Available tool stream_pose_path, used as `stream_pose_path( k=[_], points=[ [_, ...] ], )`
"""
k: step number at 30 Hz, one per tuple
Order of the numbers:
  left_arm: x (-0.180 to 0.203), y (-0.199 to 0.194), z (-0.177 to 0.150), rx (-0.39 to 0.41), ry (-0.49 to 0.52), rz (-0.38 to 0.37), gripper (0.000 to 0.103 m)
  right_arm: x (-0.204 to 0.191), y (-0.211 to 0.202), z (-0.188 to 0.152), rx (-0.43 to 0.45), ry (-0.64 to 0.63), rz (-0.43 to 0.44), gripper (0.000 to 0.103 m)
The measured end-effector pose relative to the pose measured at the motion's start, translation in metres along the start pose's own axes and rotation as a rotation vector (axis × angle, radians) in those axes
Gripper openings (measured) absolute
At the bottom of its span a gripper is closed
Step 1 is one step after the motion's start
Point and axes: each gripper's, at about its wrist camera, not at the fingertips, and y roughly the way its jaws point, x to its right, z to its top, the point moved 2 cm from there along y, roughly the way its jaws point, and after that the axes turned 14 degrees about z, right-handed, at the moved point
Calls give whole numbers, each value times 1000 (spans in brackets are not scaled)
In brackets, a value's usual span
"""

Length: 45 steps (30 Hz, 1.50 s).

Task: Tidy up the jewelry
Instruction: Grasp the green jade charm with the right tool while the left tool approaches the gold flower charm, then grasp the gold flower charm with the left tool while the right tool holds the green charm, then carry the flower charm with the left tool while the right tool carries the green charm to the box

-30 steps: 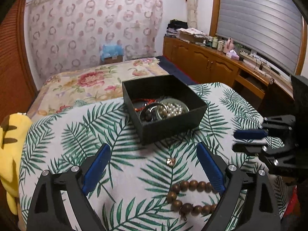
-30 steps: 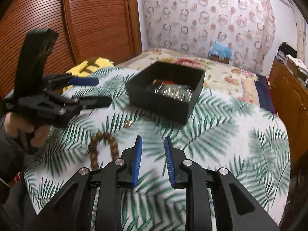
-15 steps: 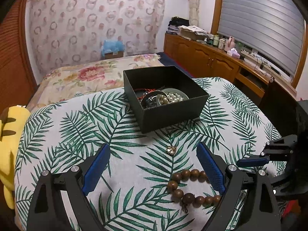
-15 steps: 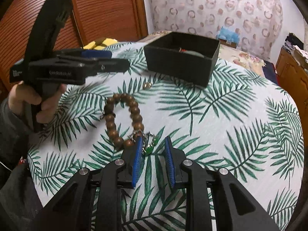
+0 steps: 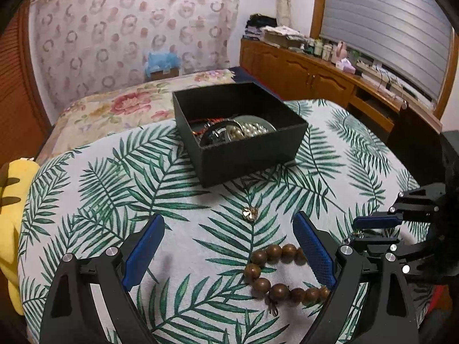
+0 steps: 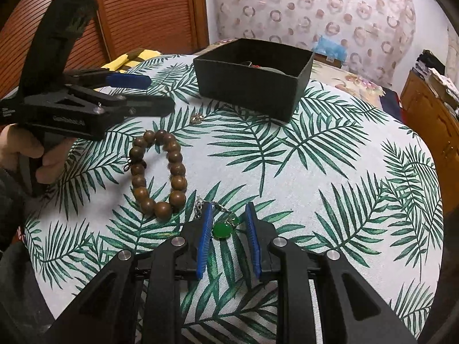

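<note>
Green pendant necklace point(image 6: 222, 230) between closing right fingers point(image 6: 205, 230), chain seemingly trailing up-left; left fingers point(image 5: 143, 248) spread, empty.

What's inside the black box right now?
In the left wrist view the black box holds a pearl strand, a silvery bangle and something red-orange. Its near wall hides the floor and anything lower; in the right wrist view almost all contents are hidden.

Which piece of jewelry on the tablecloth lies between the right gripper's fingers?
The green pendant on its thin chain. It lies between the closing jaws of the right gripper, not yet pinched. The wooden bead bracelet and the small gold charm lie farther off.
</note>
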Motion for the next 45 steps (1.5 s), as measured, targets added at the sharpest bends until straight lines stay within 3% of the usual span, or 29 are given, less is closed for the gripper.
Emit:
stream_pose_path(
  k=[4,11,21,25,27,30,45],
  points=[
    [9,5,-3,-23,40,-16,87,-3,-2,-2,-16,-32,6,17],
    [25,13,0,-55,103,-31,85,17,-20,3,39,-8,-29,17],
    [26,31,5,-100,103,-30,45,29,-28,17,91,-13,-36,17],
    [29,32,6,-95,107,-25,41,33,-26,24,100,-24,-31,17],
    [28,33,7,-90,104,-14,25,34,-26,28,103,-31,-28,17],
    [27,33,8,-89,104,-4,14,35,-26,34,108,-44,-27,17],
    [22,11,43,11,68,-8,14,35,-48,92,195,-126,-35,17]
  ],
)
